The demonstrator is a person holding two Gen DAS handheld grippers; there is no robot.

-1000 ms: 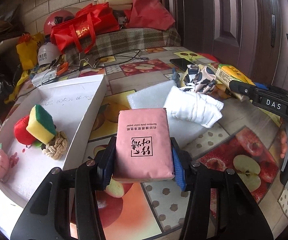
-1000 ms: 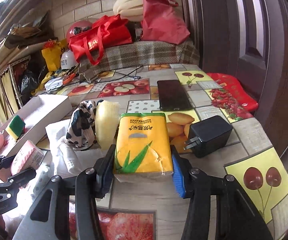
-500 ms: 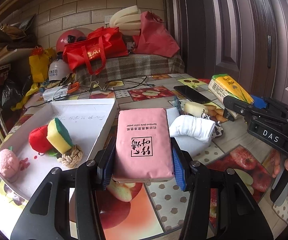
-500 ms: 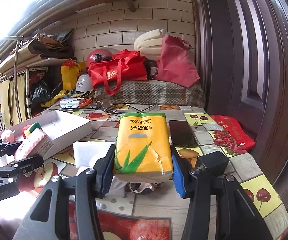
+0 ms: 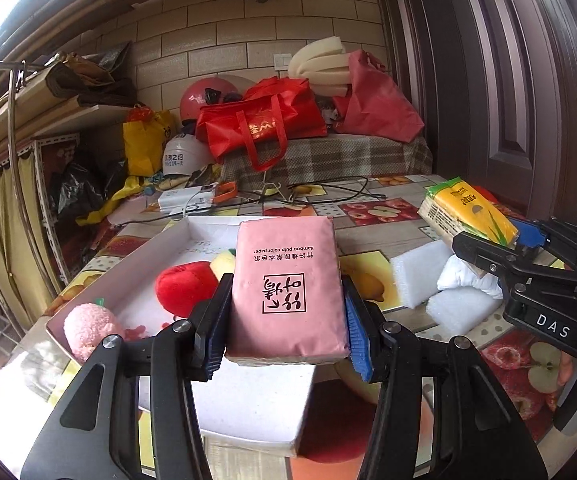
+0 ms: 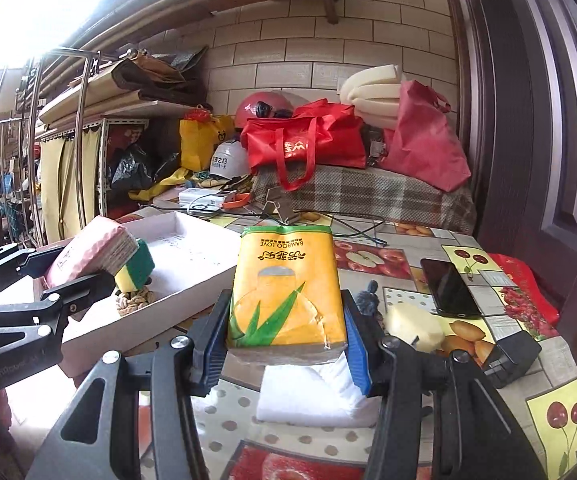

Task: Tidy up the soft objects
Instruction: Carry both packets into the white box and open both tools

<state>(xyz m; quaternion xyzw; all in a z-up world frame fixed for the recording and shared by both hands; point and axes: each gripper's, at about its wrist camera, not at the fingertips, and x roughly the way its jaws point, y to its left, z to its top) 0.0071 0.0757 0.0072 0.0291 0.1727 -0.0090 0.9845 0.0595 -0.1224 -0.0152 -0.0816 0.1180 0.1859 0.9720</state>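
The left claw (image 5: 286, 316) is pinching a pink tissue pack (image 5: 286, 288) by its two long sides, the blue pads pressed flat against the wrapper, and the pack is held in the air over the near end of the white box (image 5: 248, 408). The right claw (image 6: 286, 316) is pinching a yellow tissue pack (image 6: 286, 292) the same way, in the air above a folded white towel (image 6: 316, 396) that lies on the surface (image 6: 488, 264) just beside the box's right wall.

The box sits towards the left edge of the surface, one corner close to that edge. In its near left corner lies a pink plush ball (image 5: 88, 328); a red plush toy (image 5: 186, 286) lies beside it, partly hidden behind the left claw's finger. A green and yellow sponge (image 6: 136, 268) rests on a knotted rope ball (image 6: 132, 302) by the right wall. The far half of the box floor is bare, and that is the widest open room inside it.

Right of the box, two white foam blocks (image 5: 420, 276) and the towel crowd the middle of the surface. Further right lie a pale yellow sponge (image 6: 412, 326), a phone (image 6: 448, 288) and a black charger (image 6: 512, 354), the charger near the right edge. The far edge is lined with cables, red bags (image 6: 308, 140) and helmets. A dark door (image 6: 548, 120) stands close along the right side.
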